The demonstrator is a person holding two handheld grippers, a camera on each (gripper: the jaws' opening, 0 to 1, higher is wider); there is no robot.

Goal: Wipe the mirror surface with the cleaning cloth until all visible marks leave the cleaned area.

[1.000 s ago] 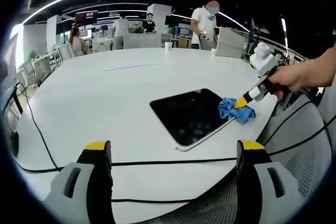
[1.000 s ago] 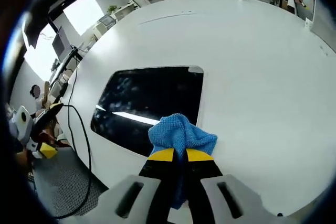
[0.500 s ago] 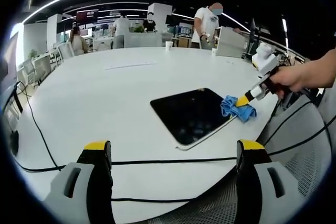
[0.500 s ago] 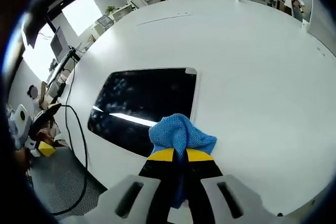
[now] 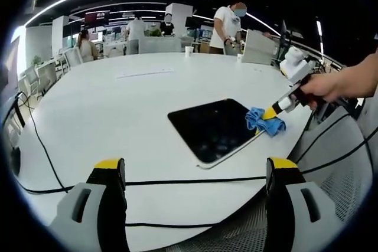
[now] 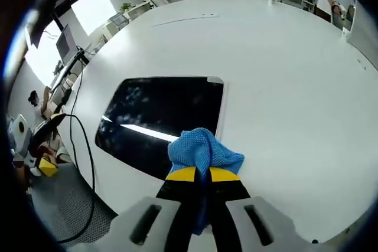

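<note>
On white table point(image 5: 106, 104): right gripper point(image 6: 198, 174) clamps cloth point(image 6: 204, 150), now back across mirror point(image 6: 159, 119) edge; specks remain; left gripper point(image 5: 195, 166) apart.

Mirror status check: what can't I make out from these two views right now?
- Mirror corner under the cloth: hidden in both views.
- Marks on the mirror: faint specks among reflections; too small to judge in the left gripper view.
- Cloth grip: the right hand-held gripper covers the pinched fold.
</note>
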